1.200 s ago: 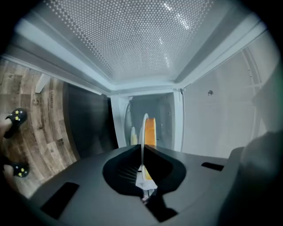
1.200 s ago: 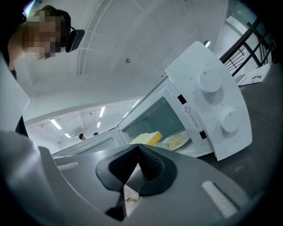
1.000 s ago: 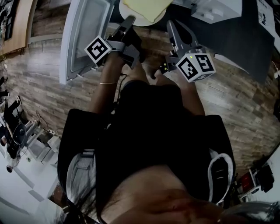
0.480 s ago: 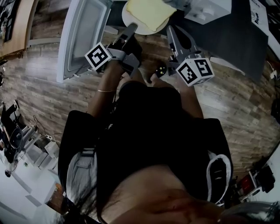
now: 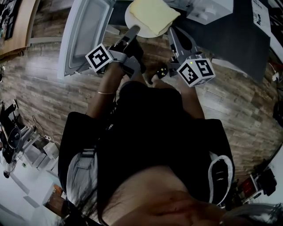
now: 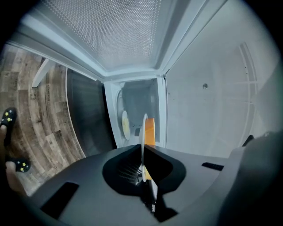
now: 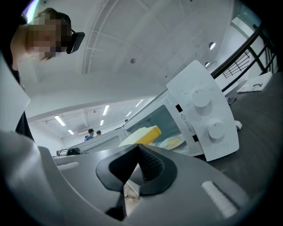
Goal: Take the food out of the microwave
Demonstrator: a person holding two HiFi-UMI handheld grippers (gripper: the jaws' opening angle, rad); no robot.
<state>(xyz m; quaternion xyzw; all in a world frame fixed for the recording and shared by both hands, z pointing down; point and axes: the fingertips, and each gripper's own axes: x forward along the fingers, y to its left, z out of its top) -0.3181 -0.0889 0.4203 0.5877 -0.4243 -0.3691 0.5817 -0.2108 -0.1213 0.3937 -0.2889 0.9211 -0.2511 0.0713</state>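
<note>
Plate (image 5: 129, 17) bearing yellow food slab (image 5: 152, 13) — rim clamped in left gripper (image 5: 134, 30), at open microwave (image 5: 212, 9) mouth; right gripper (image 5: 173, 30) clenched, empty, alongside; step judged withdrawal — next calls for level carry to countertop (image 5: 239, 39).

Yellow food slab (image 5: 152, 13) on white plate (image 5: 129, 16), level, just before open white microwave (image 5: 212, 9).

A head camera looks steeply down past the person's body onto the left gripper (image 5: 134, 29), the right gripper (image 5: 171, 29) and the plate (image 5: 128, 17) between them, while each gripper's own camera looks level along its jaws, very near that same plate, the right one also facing the microwave (image 7: 201, 119) front.
</note>
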